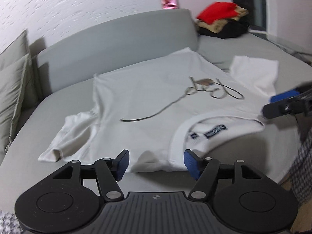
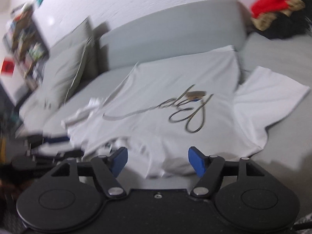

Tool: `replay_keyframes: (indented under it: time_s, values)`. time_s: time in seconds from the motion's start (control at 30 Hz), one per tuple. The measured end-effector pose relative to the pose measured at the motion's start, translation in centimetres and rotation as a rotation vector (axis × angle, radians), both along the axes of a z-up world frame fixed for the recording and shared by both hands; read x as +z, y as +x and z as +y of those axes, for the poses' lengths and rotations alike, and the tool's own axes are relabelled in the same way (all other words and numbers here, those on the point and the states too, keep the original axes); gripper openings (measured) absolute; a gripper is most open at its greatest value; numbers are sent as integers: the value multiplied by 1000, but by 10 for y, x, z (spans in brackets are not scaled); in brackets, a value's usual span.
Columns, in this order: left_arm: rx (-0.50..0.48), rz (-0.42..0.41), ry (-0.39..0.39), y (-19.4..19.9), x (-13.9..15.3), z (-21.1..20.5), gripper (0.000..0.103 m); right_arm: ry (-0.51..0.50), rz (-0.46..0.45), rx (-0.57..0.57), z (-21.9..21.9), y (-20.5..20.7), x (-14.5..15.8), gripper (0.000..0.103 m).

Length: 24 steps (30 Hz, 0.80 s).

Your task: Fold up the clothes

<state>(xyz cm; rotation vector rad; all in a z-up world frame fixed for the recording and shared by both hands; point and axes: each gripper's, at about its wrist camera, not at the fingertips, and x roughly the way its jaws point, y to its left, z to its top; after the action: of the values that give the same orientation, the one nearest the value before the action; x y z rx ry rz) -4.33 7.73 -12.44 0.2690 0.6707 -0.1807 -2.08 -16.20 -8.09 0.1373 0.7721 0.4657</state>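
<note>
Shirt (image 1: 148, 101) lies spread, print up, on grey sofa (image 1: 124, 33), collar end near both tongs. Left tongs (image 1: 157, 162) spread wide, nothing pinched; shirt's near edge sits just ahead, between blue pads. Right tongs (image 2: 158, 160) spread too, empty; shirt's near edge bunched just ahead. Next grab, I think: pinch only edge cloth, both sides level, lift slow, keep shirt flat. Sleeves stick out left and right.

Soft white cloth T-shirt (image 1: 148, 97) on matt grey fabric sofa (image 1: 117, 33); rough-plastered wall (image 1: 78, 3).
</note>
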Motion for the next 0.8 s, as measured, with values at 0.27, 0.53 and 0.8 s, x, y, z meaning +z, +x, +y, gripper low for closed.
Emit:
replay_keyframes:
  time_s: [0.27,0.53,0.8]
  values:
    - [-48,47,53,13,-12,-19,3,-171,-18,5,20,6,-19,9]
    - [-2,85,-29,6,1,5,22,-137,38,25,2,1,-12,20]
    - [16,15,-120,33,24,8,40,76,-87,-431,-107,17,27,55]
